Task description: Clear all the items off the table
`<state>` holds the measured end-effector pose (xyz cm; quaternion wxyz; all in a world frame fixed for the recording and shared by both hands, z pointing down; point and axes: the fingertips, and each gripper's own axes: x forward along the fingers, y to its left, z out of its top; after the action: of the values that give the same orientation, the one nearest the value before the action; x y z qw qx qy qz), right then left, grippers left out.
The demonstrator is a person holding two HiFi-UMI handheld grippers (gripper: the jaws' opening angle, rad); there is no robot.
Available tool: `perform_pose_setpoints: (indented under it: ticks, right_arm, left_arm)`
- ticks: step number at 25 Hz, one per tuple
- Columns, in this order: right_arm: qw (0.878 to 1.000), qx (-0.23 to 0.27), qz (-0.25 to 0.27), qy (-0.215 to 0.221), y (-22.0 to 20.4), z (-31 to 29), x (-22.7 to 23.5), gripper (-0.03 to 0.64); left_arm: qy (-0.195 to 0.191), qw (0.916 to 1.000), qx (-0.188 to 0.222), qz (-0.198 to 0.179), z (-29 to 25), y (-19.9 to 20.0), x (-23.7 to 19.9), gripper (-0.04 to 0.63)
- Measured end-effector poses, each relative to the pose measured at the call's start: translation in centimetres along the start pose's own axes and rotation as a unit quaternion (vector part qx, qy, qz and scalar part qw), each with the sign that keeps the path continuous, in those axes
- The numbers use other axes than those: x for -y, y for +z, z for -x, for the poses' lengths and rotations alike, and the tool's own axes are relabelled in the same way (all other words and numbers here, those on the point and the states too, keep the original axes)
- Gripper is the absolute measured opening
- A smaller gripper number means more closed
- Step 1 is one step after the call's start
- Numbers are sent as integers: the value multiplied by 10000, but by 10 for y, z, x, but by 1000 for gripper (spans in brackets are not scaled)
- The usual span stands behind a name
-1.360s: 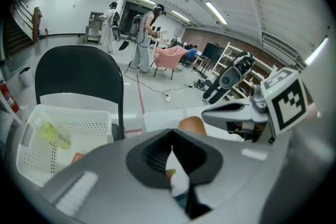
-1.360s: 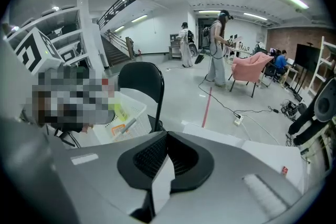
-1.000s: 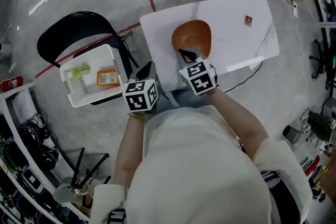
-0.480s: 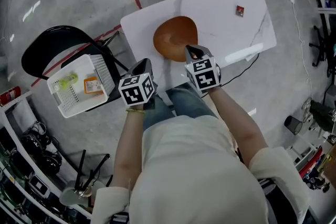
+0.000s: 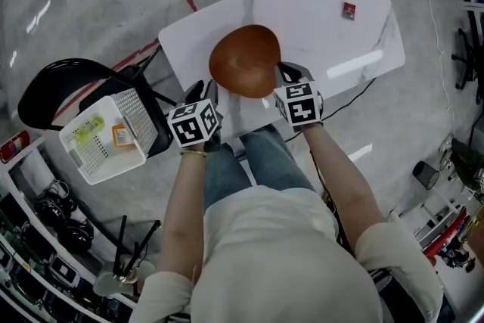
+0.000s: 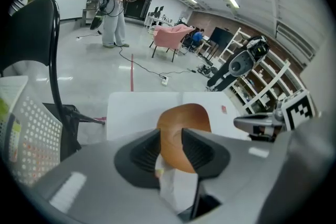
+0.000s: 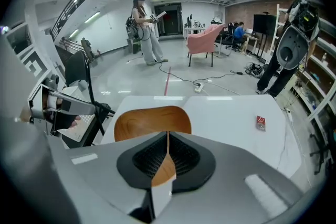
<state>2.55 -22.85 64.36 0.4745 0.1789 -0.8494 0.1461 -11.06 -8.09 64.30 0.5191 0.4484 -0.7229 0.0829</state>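
Observation:
A brown wooden plate (image 5: 243,70) is over the near edge of the white table (image 5: 325,26). My right gripper (image 5: 285,76) is shut on the plate's near rim, which shows as a thin brown edge between the pads of that gripper (image 7: 167,157). My left gripper (image 5: 201,92) is at the plate's left side and its jaws are opening. In the left gripper view the plate (image 6: 184,128) fills the gap of this gripper (image 6: 170,147), and the pads do not press on it. A small red packet (image 5: 349,10) lies far right on the table.
A white perforated basket (image 5: 83,155) sits on a black chair (image 5: 45,94) to my left, holding a green item (image 5: 87,126) and an orange packet (image 5: 120,135). Shelving with gear lines the left floor. Cables run across the floor beyond the table, and people stand far off.
The wooden plate has come toward me to the table's near edge, still in the right gripper. The left gripper has moved up beside the plate.

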Motion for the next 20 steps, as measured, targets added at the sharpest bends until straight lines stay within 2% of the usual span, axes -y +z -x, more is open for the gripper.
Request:
perform_pose_setpoints:
  ticks: [8,20]
  right_arm:
    - [9994,-262,-215,-94,-16,-42,28,54]
    - [9956,-706,-600,-108,-50,-94,46,61]
  left_arm:
    - [24,9994,-336,45,-46,-6,-8,207]
    - [96,9985,-507,165,-88,-17,-18,218]
